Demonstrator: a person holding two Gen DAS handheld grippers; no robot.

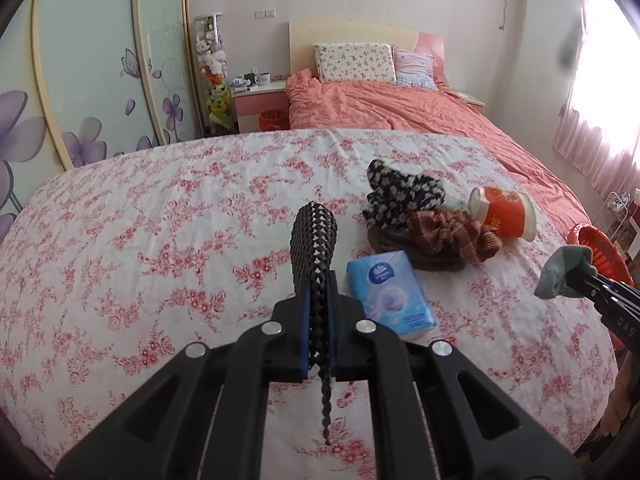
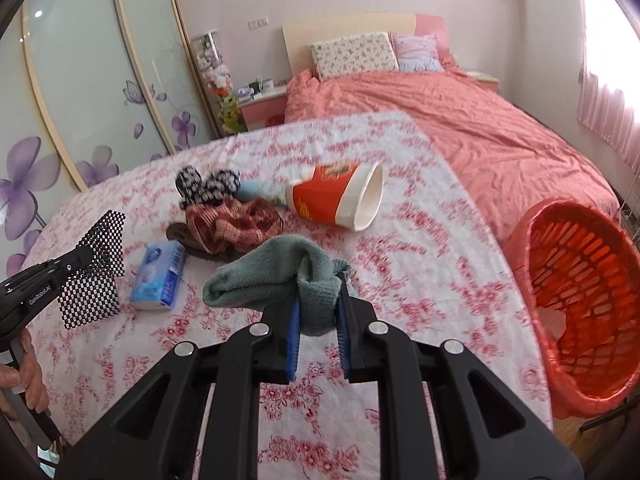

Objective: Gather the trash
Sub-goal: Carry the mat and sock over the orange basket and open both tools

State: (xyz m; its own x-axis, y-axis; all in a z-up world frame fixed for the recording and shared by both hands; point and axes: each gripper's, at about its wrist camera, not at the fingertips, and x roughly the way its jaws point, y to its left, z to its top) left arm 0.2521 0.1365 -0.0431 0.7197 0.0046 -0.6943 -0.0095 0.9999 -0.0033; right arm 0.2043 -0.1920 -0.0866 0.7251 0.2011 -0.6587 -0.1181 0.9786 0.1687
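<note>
Two grippers are loaded: L gripper [image 1: 316,240] pinches a black mesh piece [image 2: 94,270], R gripper [image 2: 318,300] clamps a grey sock [image 2: 256,276] above the bed [image 1: 160,240], so you carry both w/o slackening to the red basket [image 2: 580,300] at bedside.
</note>
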